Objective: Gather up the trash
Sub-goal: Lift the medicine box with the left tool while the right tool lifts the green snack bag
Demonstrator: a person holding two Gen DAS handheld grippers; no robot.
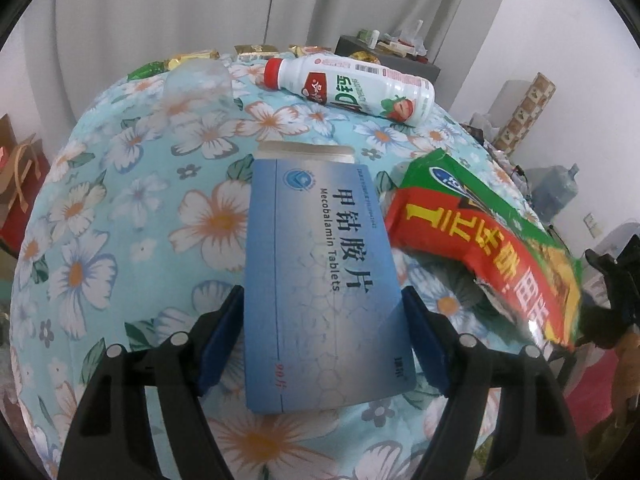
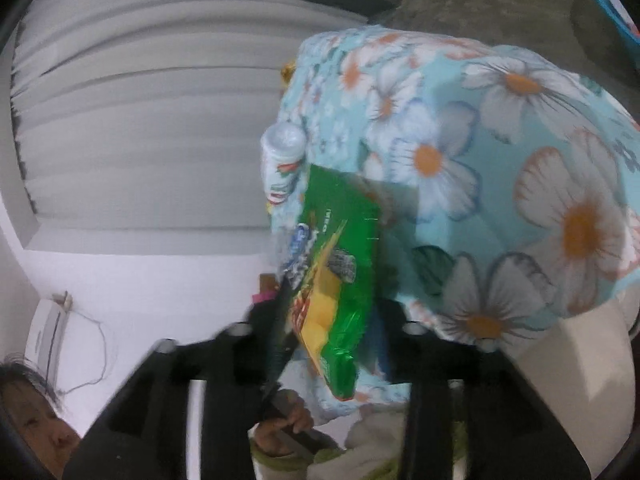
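A blue tablet box [image 1: 320, 264] lies lengthwise between the blue pads of my left gripper [image 1: 322, 292], and both pads touch its long sides. A red and green snack bag [image 1: 480, 240] sprawls to its right, reaching past the table's edge to my right gripper [image 1: 608, 292]. In the right wrist view, which is blurred, the snack bag [image 2: 340, 280] fills the gap of my right gripper [image 2: 332, 304], touching both fingers, its lower end in the air. A white strawberry drink bottle [image 1: 352, 84] with a red cap lies on its side at the back.
The flowered blue tablecloth [image 1: 120, 220] covers a round table. A clear plastic cup [image 1: 196, 84] and gold candy wrappers [image 1: 192, 58] lie at its far rim. Red paper bags [image 1: 20, 184] stand left; a water jug [image 1: 556, 192] stands right. A person's hand [image 2: 288, 420] shows under the right gripper.
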